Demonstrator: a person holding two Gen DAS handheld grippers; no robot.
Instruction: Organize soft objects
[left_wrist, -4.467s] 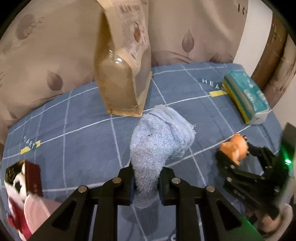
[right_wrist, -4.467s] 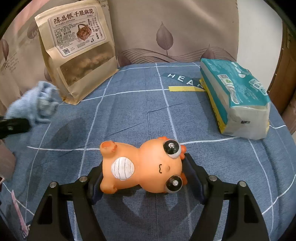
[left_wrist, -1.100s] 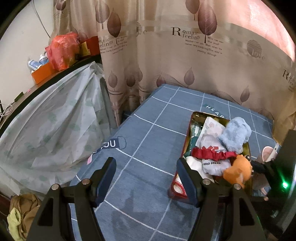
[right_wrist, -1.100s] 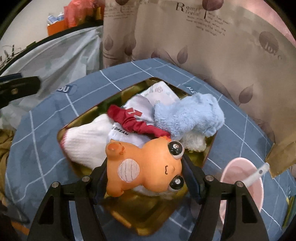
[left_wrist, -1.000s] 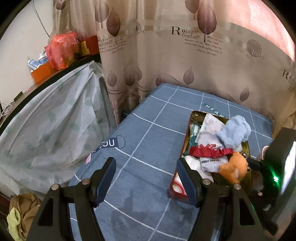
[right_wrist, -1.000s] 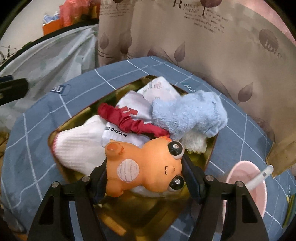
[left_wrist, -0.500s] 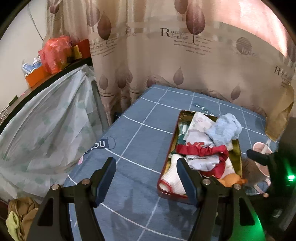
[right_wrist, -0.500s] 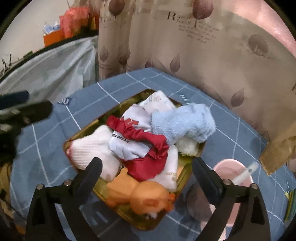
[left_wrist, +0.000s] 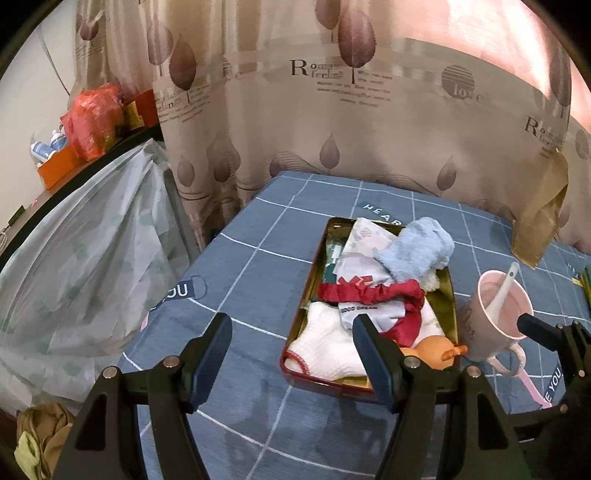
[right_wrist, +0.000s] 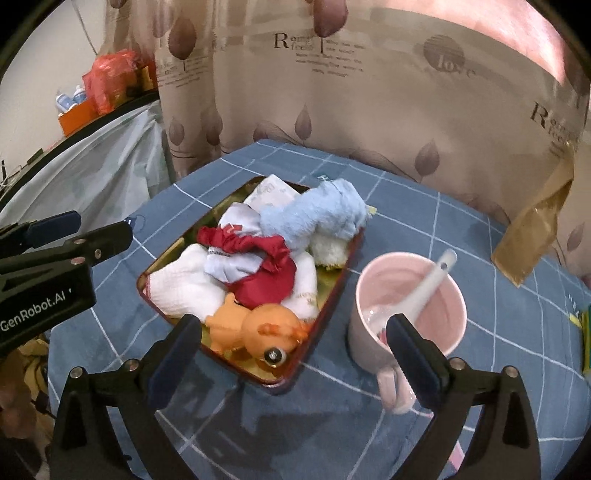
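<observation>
A gold tray with a red rim (right_wrist: 334, 291) (left_wrist: 314, 266) sits on the blue checked tablecloth. It holds a light blue towel (right_wrist: 317, 218) (left_wrist: 415, 253), a red scrunchie (right_wrist: 258, 266) (left_wrist: 373, 295), white cloths (right_wrist: 184, 288) (left_wrist: 325, 343) and an orange soft toy (right_wrist: 258, 328) (left_wrist: 432, 350) at its near end. My right gripper (right_wrist: 291, 343) is open and empty above the tray's near end. My left gripper (left_wrist: 291, 350) is open and empty, left of the tray; it also shows in the right wrist view (right_wrist: 79, 230).
A pink mug (right_wrist: 410, 306) (left_wrist: 498, 317) with a white spoon stands right of the tray. A brown paper bag (right_wrist: 535, 229) leans on the curtain at the right. A plastic-covered surface (left_wrist: 74, 240) lies beyond the table's left edge.
My right gripper opened and let go of the orange toy, which now lies in the tray's near end. Both grippers have drawn back from the tray.
</observation>
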